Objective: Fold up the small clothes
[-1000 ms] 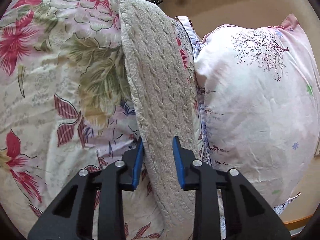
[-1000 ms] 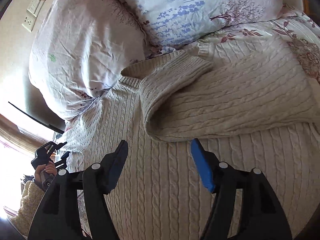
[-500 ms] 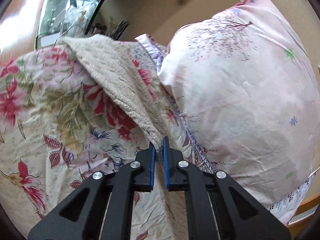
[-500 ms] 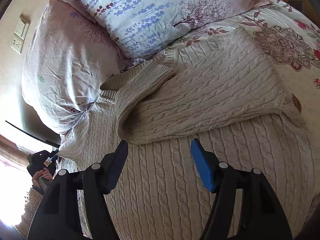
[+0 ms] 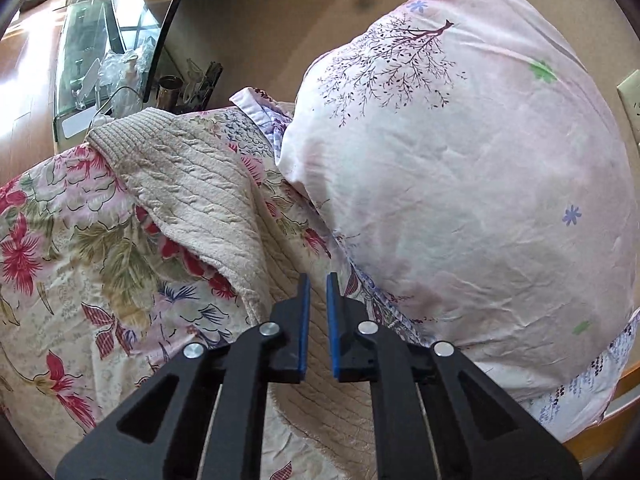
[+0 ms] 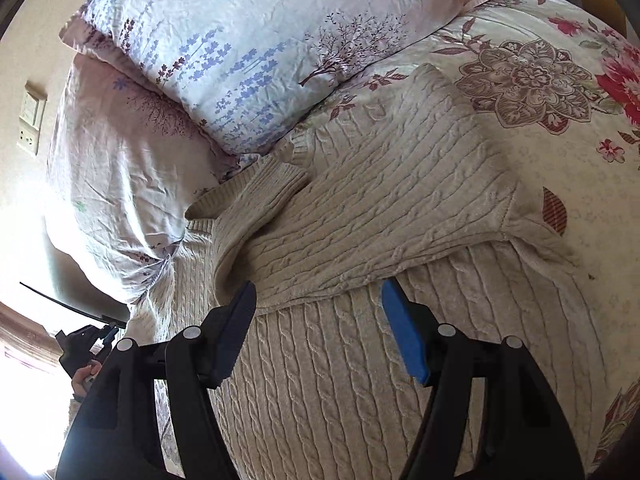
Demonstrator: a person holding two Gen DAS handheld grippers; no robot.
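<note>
A cream cable-knit sweater [image 6: 340, 380] lies flat on the floral bedspread [image 6: 560, 152], one sleeve [image 6: 380, 216] folded across its chest. My right gripper [image 6: 320, 292] hovers open above the sweater's body with nothing between its fingers. In the left wrist view the other sleeve [image 5: 192, 184] runs from its ribbed cuff [image 5: 132, 132] down to my left gripper [image 5: 316, 280], which is shut on the knit fabric and holds it raised off the bedspread [image 5: 80, 272]. The left gripper [image 6: 86, 344] and the hand holding it show small at the right wrist view's left edge.
A pink pillow [image 5: 460, 200] stands just right of the held sleeve. A lavender-print pillow [image 6: 260, 40] lies on another pink one [image 6: 120, 160] behind the sweater's collar. A cluttered bedside surface [image 5: 120, 76] sits beyond the bed edge. Wall sockets [image 6: 30, 120] are on the wall.
The left gripper closed on the sleeve and lifted it, so the sleeve now hangs up off the bedspread. The right gripper slid sideways over the sweater, still open.
</note>
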